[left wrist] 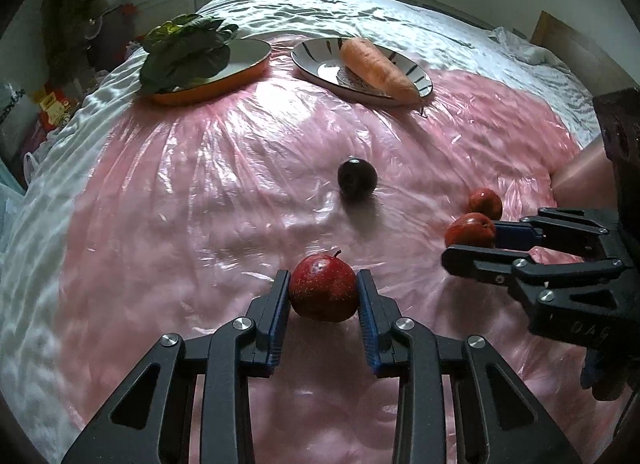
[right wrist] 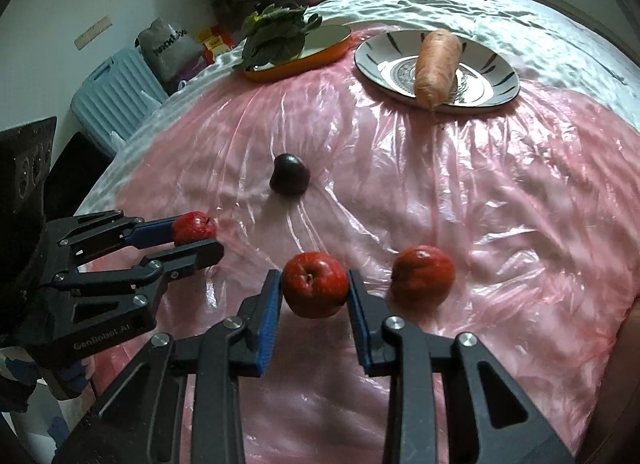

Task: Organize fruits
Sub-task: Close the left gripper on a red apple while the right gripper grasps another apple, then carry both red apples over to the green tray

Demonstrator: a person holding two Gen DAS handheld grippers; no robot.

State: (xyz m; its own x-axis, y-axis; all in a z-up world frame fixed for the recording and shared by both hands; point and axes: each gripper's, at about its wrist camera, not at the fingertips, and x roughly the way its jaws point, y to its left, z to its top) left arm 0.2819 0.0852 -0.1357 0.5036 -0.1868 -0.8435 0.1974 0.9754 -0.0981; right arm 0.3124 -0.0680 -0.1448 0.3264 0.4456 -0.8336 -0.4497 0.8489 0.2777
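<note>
Here | right view only: blue suitcase point(right wrist: 110, 99) | left view: headboard point(left wrist: 560, 33)

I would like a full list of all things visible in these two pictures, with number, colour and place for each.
red apples: 3, red; one between the left gripper's fingers, one between the right gripper's fingers, one free on the plastic, right of the latter
dark plum: 1, dark purple, middle of the plastic
carrot: 1, orange, lying on the striped plate
striped plate: 1, white with dark stripes, far right
leafy greens: 1 bunch, dark green, on the orange dish
orange dish: 1, orange outside, pale inside, far left
plastic sheet: 1, pink, over the bed
bed sheet: 1, white
suitcase: 1, light blue, beside the bed
left gripper: 1, black with blue pads
right gripper: 1, black with blue pads
</note>
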